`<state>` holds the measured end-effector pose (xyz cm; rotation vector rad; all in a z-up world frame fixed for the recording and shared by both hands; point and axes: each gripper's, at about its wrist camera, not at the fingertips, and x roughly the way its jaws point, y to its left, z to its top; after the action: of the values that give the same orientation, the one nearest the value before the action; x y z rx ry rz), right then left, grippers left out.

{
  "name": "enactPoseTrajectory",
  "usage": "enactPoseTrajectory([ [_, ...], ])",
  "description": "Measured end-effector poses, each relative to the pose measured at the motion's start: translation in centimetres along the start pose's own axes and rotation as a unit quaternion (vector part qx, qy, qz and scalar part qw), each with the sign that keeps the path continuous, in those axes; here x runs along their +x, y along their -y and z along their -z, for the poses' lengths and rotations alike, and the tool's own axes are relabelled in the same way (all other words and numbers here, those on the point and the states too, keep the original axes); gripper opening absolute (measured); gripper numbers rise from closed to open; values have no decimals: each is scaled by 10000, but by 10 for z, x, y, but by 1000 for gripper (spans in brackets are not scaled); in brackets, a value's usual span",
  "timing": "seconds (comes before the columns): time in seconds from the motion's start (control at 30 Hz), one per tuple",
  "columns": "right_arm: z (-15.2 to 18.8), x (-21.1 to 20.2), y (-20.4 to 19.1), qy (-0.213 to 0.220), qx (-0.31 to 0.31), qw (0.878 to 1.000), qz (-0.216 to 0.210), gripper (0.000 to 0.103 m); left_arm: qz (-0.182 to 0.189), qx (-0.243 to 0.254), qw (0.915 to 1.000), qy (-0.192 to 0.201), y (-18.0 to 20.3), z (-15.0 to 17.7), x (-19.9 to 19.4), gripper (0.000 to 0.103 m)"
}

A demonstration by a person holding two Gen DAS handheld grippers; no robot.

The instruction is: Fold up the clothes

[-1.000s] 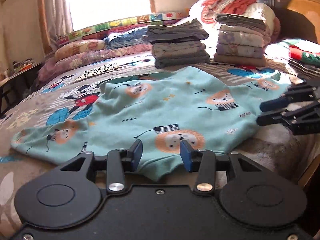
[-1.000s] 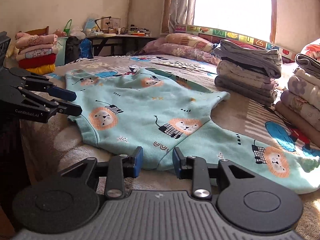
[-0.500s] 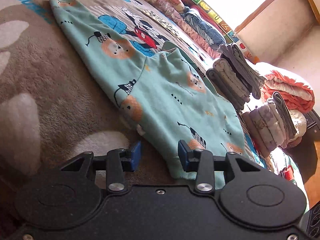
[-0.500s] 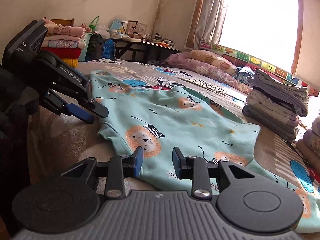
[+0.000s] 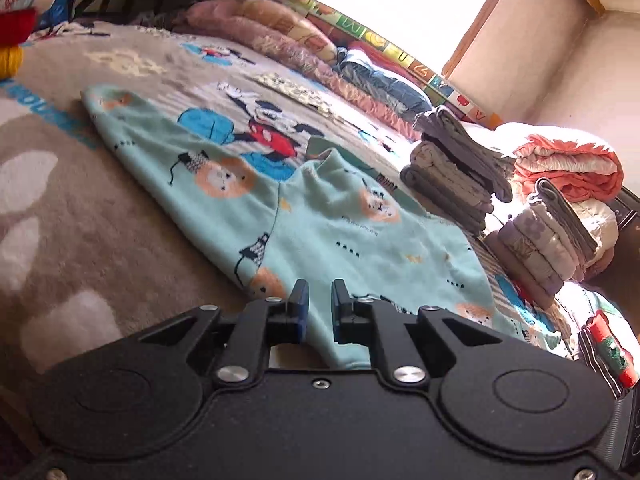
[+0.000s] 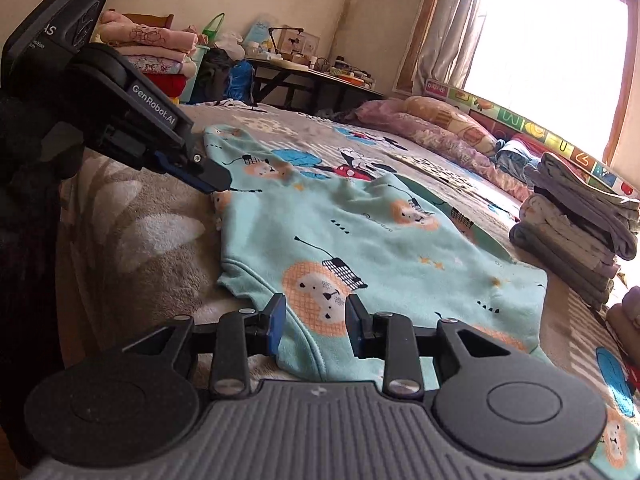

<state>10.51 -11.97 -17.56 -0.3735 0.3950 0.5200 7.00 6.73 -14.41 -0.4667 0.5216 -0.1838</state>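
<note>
So the sweatshirt (image 5: 360, 240), mint green with little lions printed all over, is lying spread flat on the bed's cartoon blanket (image 5: 100, 208), one sleeve stretched out away from the body. The left gripper (image 5: 319, 308) is right at the sweatshirt's near hem with its fingers only a narrow gap apart, and a fold of the hem sits between them; seen from the right wrist camera its tips look pinched together at the sweatshirt's edge, but I honestly can't tell if the cloth is properly clamped. The right gripper (image 6: 315, 326) is at another part of the hem, fingers spread wide with the fabric lying between them and nothing gripped. Just past the sweatshirt's far side there's a stack of folded grey clothes (image 5: 452, 176), and beside that a second pile of folded things (image 5: 548, 240) with an orange blanket (image 5: 568, 168) bundled behind it. Along the far edge of the bed from the sweatshirt are some pillows (image 6: 436, 124) under a bright window (image 6: 548, 48), and a cluttered table (image 6: 312, 72) stands off by the wall.
</note>
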Motion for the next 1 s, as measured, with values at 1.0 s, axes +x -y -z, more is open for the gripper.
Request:
enactPoseTrajectory([
  [1.0, 1, -11, 2, 195, 797, 9964, -234, 34, -823, 1809, 9795, 339, 9, 27, 25, 41],
])
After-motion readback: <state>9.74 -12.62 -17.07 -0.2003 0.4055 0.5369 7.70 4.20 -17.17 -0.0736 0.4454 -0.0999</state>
